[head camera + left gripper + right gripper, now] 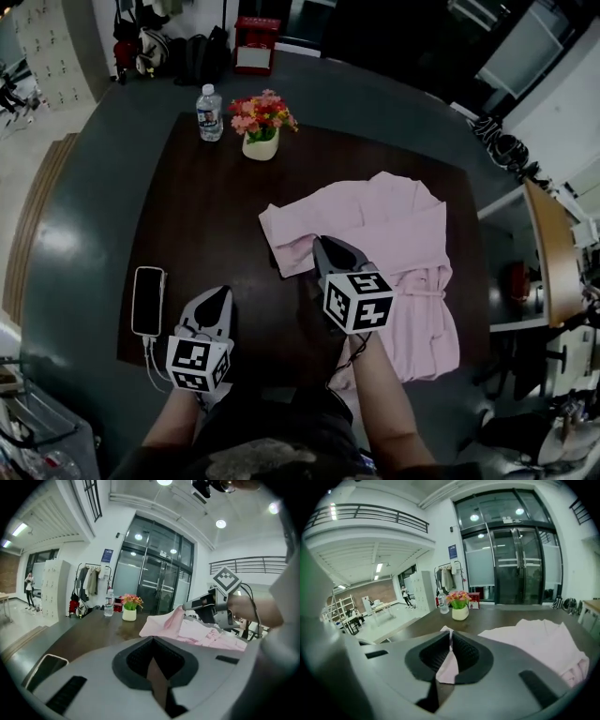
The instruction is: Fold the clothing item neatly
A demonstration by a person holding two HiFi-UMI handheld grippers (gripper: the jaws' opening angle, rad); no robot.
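Observation:
A pale pink garment [394, 234] lies spread on the right half of the dark table [202, 216], with its left part folded over. My right gripper [322, 246] is at the garment's left edge, shut on a fold of the pink cloth [449, 665], which shows pinched between the jaws. The rest of the garment [534, 639] stretches off to the right. My left gripper [223, 292] hovers over bare table near the front edge, shut with nothing in it. From the left gripper view, the right gripper [187, 605] lifts the pink edge [164, 623].
A phone [149, 300] with a cable lies at the table's front left, beside my left gripper. A vase of flowers [260, 127] and a water bottle [209, 112] stand at the far edge. A red box [256, 44] sits on the floor beyond.

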